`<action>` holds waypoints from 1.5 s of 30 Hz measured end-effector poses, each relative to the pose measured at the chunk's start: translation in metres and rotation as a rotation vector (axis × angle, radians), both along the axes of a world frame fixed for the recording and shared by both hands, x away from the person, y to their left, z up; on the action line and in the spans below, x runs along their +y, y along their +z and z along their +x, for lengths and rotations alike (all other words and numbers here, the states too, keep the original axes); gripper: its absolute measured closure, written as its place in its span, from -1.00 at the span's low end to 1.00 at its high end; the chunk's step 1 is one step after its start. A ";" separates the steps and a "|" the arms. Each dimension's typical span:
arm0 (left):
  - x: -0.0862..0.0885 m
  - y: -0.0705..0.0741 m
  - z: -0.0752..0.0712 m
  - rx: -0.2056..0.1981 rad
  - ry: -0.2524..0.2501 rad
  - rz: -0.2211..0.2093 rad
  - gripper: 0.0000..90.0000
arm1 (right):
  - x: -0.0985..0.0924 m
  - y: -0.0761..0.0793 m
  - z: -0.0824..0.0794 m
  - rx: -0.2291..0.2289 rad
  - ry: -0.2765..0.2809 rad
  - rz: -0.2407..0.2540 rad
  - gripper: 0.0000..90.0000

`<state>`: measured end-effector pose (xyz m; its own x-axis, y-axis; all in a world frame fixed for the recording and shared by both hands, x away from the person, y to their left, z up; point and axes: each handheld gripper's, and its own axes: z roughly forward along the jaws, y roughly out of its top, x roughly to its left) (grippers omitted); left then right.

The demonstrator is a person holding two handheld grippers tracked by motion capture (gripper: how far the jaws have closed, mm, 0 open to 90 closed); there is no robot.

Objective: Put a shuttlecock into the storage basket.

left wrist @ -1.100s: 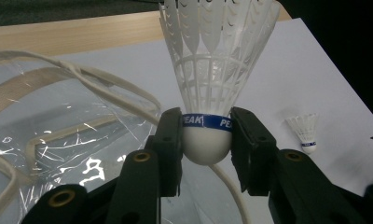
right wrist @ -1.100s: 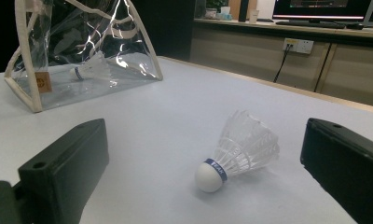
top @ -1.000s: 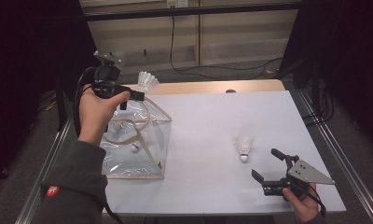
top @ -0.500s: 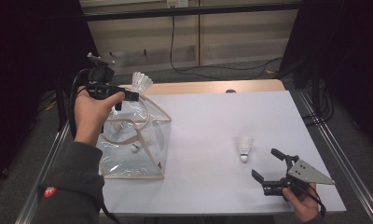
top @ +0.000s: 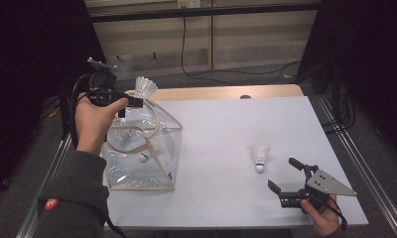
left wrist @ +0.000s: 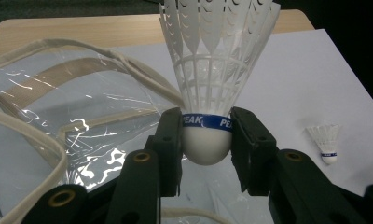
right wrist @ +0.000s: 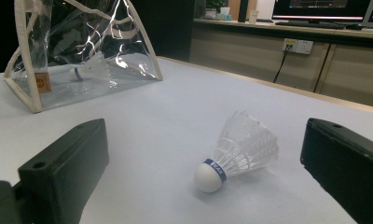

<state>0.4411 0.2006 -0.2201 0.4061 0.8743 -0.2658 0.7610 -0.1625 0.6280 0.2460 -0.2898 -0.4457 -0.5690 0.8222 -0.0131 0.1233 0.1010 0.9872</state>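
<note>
My left gripper [top: 137, 101] is shut on a white shuttlecock [top: 145, 88] and holds it above the back of a clear plastic bag [top: 142, 153] with cream trim. In the left gripper view the pads clamp its cork base [left wrist: 206, 142] at the blue band, feathers upward. Two more shuttlecocks [top: 144, 156] lie inside the bag. Another shuttlecock [top: 260, 156] lies on its side on the white table top [top: 226, 129]. My right gripper [top: 285, 176] rests open on the table just in front of it; in the right gripper view the shuttlecock [right wrist: 238, 151] lies between and beyond the jaws.
The bag [right wrist: 82, 51] stands at the table's left side. A wooden strip [top: 226, 92] runs along the far edge of the table. Metal rails [top: 358, 163] flank both sides. Cables [top: 196, 69] lie on the floor behind.
My left hand has carried the shuttlecock slightly up and back over the bag. The right gripper has stayed in place.
</note>
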 end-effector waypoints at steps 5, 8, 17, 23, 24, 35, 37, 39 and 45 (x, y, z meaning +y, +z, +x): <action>0.003 -0.001 0.000 0.000 0.011 0.002 0.45 | 0.000 0.000 0.000 0.003 -0.001 0.002 -0.98; 0.004 -0.002 0.000 0.000 0.015 0.002 0.45 | 0.000 0.000 0.000 0.001 0.000 0.001 -0.98; 0.008 -0.005 0.001 0.002 0.028 0.008 0.45 | 0.000 0.000 0.000 0.007 -0.002 0.003 -0.98; 0.010 -0.008 0.002 0.002 0.036 0.003 0.45 | 0.000 0.000 0.000 0.004 -0.002 -0.001 -0.98; 0.011 -0.007 0.002 0.007 0.030 0.006 0.45 | 0.000 0.000 0.000 0.004 -0.002 -0.001 -0.98; 0.014 -0.009 0.002 0.010 0.039 0.006 0.45 | 0.000 0.000 0.000 0.008 -0.004 0.006 -0.98; 0.015 -0.009 0.002 0.007 0.042 0.008 0.45 | 0.000 0.000 0.000 0.008 -0.003 0.005 -0.98; 0.016 -0.009 0.002 0.007 0.052 0.008 0.45 | 0.000 0.000 0.000 0.005 -0.002 0.003 -0.98; 0.019 -0.012 0.002 0.005 0.064 0.012 0.45 | 0.000 0.000 0.000 0.006 -0.004 0.004 -0.98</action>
